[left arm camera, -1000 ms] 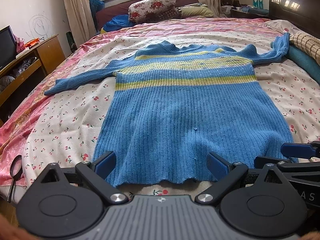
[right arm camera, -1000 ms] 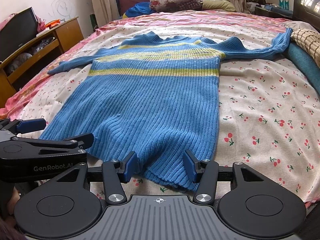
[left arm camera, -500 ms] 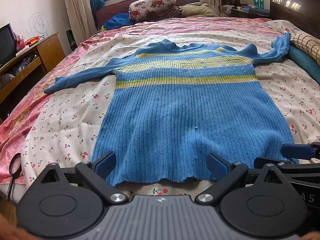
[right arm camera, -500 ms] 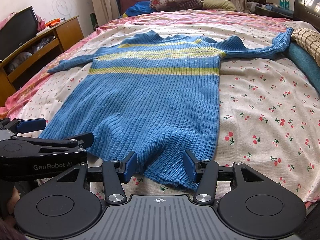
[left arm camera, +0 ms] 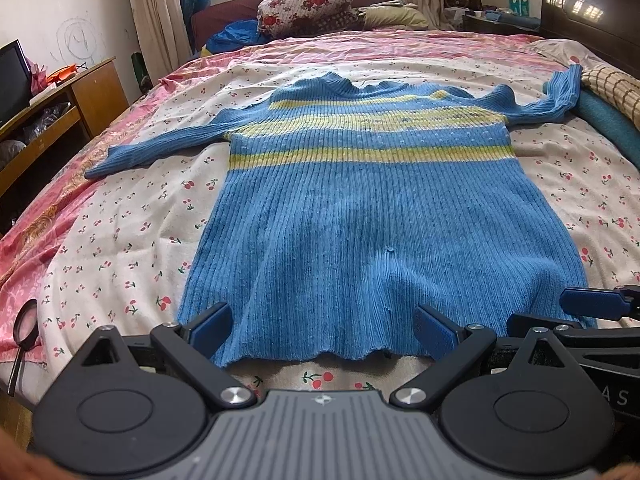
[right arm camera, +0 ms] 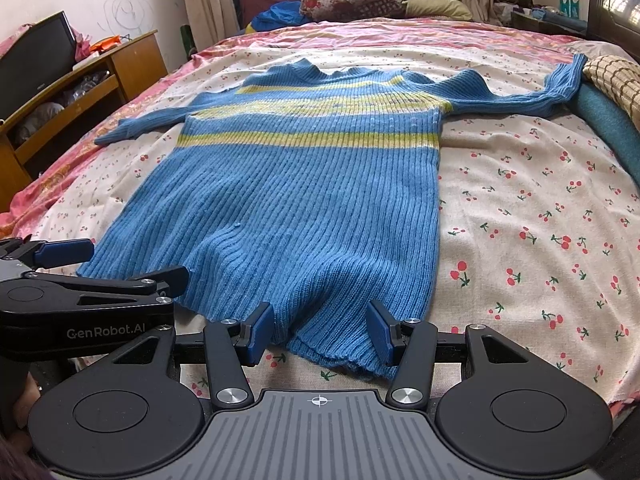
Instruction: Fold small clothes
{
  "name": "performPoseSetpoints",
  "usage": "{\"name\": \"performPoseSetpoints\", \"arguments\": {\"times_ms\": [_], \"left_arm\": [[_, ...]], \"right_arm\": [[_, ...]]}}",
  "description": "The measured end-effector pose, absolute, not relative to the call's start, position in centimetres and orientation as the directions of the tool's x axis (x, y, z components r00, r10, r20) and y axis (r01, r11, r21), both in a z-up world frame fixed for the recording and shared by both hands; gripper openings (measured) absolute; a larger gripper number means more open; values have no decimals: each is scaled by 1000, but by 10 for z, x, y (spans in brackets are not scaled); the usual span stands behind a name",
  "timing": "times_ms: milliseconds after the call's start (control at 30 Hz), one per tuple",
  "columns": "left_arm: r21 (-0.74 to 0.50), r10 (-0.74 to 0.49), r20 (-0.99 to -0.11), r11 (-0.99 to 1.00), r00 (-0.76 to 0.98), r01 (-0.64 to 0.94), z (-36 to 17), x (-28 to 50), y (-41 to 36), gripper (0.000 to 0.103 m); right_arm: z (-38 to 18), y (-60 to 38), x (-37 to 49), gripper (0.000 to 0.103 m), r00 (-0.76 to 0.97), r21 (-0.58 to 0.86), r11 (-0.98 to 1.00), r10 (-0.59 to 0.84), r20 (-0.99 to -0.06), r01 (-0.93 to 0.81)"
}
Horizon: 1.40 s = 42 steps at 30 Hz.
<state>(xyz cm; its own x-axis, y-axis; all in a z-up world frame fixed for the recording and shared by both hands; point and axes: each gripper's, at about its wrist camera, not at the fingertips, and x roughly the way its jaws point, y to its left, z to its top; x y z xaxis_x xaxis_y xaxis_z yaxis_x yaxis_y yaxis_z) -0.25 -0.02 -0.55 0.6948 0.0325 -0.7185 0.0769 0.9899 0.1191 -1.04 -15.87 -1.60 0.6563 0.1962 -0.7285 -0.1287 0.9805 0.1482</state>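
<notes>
No change since the earlier frames: both claws sit where they were at the near hem. Blue striped sweater (left arm camera: 360,216) lies flat on the bed (left arm camera: 120,240), sleeves spread left and right. Left claw (left arm camera: 324,326) wide open, hem between its pads, nothing gripped. Right claw (right arm camera: 320,328) likewise open over the near right corner. Step judged: pre-grasp. Next: close on the hem, lift it toward the collar.

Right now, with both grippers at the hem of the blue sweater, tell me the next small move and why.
Probably close both sets of jaws on the hem. The sweater lies flat on the bed, and the left gripper and right gripper each straddle its near edge, open, not yet pinching.
</notes>
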Motion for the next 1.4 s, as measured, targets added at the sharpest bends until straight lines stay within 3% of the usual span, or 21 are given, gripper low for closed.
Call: {"name": "performPoseSetpoints", "arguments": {"times_ms": [1400], "left_arm": [[75, -1, -716, 994, 698, 79, 4, 6, 2, 102]], "right_arm": [[-4, -166, -11, 51, 693, 117, 986, 167, -702, -119]]}}
